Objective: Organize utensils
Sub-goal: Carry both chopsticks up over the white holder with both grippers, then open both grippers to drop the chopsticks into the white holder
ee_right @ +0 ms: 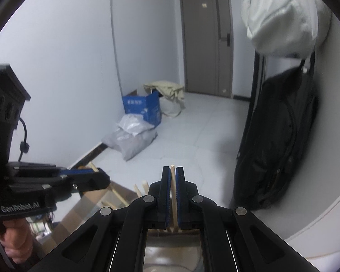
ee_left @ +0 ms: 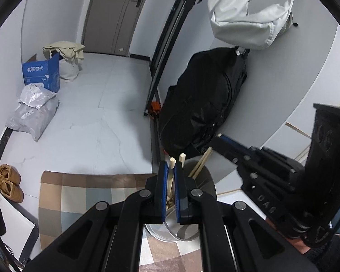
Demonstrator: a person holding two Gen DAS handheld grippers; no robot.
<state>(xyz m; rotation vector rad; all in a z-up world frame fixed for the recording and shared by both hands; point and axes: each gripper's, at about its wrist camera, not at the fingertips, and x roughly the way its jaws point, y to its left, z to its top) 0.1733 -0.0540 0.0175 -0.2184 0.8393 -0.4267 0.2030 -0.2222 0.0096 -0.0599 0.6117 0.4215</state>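
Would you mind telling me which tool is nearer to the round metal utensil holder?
Left. The left tool is directly over the round metal utensil holder; the right tool is beyond its rim.

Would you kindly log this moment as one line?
left gripper: shut on chopsticks | right gripper: shut on chopstick | above metal holder

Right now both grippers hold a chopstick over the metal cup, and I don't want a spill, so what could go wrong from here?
1. The left gripper and right gripper are close together above the metal cup; they might collide.
2. Chopsticks already in the cup lean outward, so a lowered chopstick may catch on them.
3. The cup looks to stand near the edge of the checked cloth; a push might tip it.
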